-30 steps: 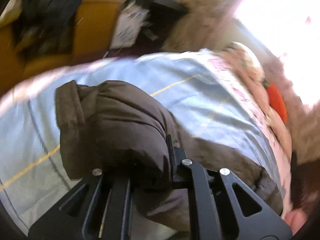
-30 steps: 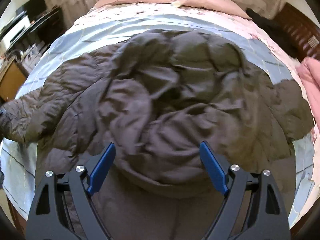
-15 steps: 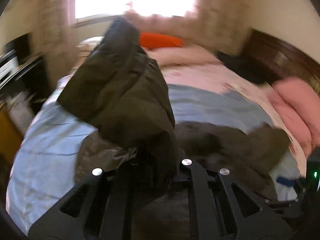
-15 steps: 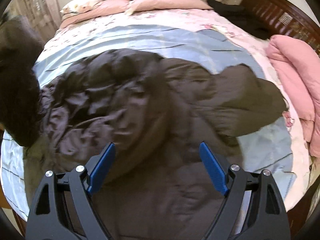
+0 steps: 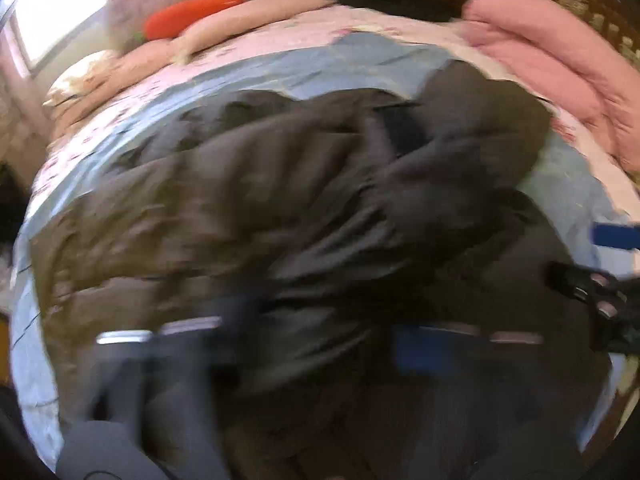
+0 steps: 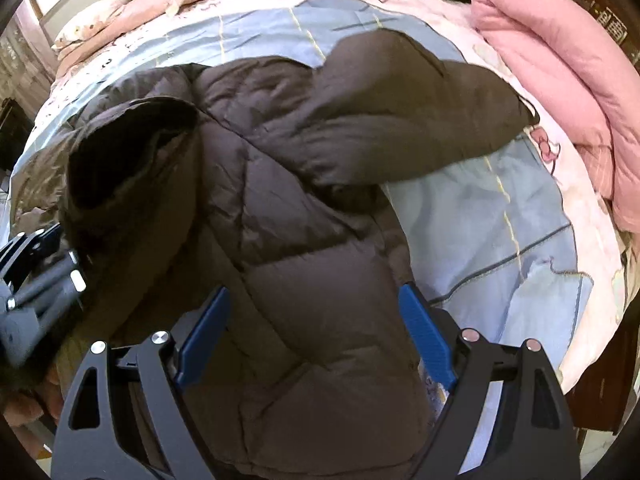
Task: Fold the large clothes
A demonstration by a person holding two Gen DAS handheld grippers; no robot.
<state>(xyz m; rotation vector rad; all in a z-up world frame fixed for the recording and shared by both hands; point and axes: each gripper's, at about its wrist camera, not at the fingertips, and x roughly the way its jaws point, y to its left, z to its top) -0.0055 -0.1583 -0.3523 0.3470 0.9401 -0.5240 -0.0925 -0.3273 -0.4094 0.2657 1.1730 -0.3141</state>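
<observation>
With one sleeve laid across the brown jacket (image 6: 304,240), your left gripper (image 5: 320,344) was opening empty, your right gripper (image 6: 316,336) gaped empty; the outstretched sleeve (image 6: 420,120) likely needed folding next.

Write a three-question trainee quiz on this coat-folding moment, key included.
1. True or false: the right gripper is clamped on the brown puffer coat.
2. Which coat sleeve lies spread out over the blue quilt? A. the one towards the pink blanket B. the one towards the left gripper
3. Fill in: the orange thing by the pillows looks like a plush ____.

Key: 1 false, it hangs open above the coat; 2 A; 3 carrot.
</observation>
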